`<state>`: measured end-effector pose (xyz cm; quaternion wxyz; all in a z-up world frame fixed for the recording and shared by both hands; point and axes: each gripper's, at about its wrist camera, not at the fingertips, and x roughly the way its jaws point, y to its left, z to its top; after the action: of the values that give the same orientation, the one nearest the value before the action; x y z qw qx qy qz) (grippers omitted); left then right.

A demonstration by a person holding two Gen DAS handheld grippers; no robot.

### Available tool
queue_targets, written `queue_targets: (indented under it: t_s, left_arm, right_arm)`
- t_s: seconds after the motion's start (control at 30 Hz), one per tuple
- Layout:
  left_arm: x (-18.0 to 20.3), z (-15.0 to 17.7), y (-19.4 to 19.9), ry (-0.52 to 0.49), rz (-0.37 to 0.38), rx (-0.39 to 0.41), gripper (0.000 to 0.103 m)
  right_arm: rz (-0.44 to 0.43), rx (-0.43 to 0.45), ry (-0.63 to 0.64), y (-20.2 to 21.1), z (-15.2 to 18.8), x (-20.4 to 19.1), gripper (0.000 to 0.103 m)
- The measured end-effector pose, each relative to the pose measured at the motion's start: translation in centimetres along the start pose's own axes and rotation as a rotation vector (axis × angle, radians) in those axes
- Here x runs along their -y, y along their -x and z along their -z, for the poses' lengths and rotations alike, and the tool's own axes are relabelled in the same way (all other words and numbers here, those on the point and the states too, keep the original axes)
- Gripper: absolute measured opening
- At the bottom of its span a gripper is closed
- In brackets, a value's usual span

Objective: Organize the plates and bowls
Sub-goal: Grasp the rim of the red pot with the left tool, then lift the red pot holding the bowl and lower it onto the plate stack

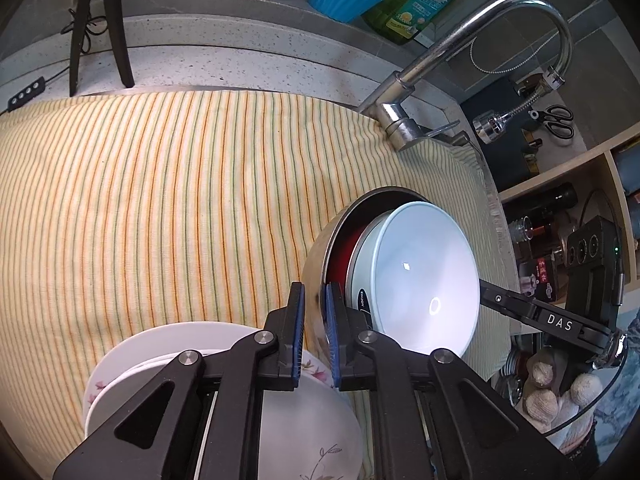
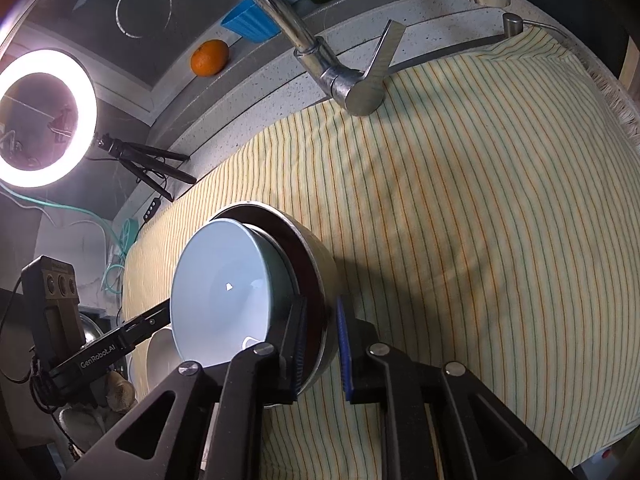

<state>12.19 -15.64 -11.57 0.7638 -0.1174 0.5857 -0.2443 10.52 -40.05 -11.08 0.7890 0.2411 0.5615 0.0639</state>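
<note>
Striped cloth [image 2: 460,208], nested bowls [image 2: 224,292] gripped between both tongs [image 2: 320,344]

Both grippers are pointed steeply downward, the left gripper [image 1: 315,334] being clamped on the rim of the steel bowl [image 1: 316,268] and the right gripper [image 2: 322,350] on its opposite rim, while a gloved hand [image 1: 560,388] is seen under the right one.

Bright ring light [image 2: 42,118] flaring at left, soft shadows on striped cloth [image 2: 480,208], fisheye-bent edges, sharp focus
</note>
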Motion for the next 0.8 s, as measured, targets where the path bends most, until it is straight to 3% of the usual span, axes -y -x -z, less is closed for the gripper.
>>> queue_targets:
  t_s: [0.8]
  left_arm:
    - [0.62, -0.16, -0.01, 0.007, -0.024, 0.013, 0.006]
  right_arm:
    - [0.038, 0.006, 0.008, 0.31, -0.13, -0.6, 0.01]
